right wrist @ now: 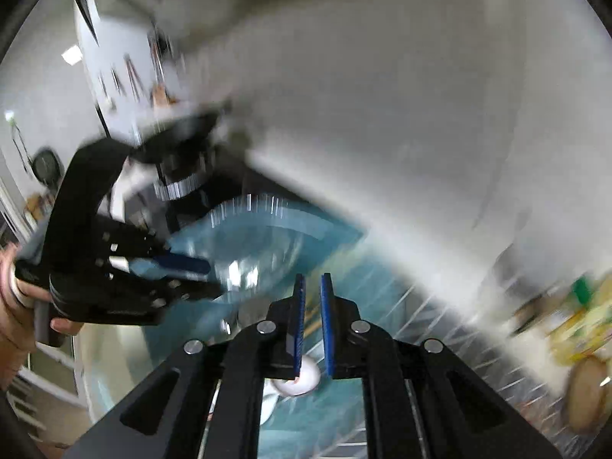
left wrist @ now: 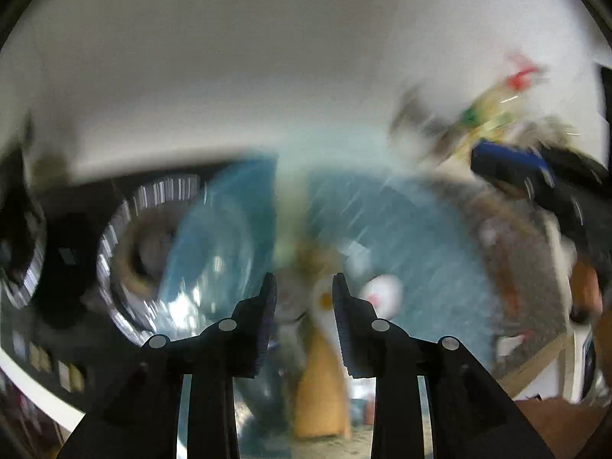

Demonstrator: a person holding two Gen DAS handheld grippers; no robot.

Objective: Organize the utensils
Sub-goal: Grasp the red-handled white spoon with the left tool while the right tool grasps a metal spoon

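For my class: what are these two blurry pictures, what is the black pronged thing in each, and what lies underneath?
Each picture comes from a camera mounted on a hand-held grasping tool, looking forward along its two fingers. The left tool stands open with nothing clamped. The right tool has a narrow gap and looks empty. The right view also shows the left tool in a person's hand. Below lie a teal cloth and a white spoon. Motion blur hides the rest.
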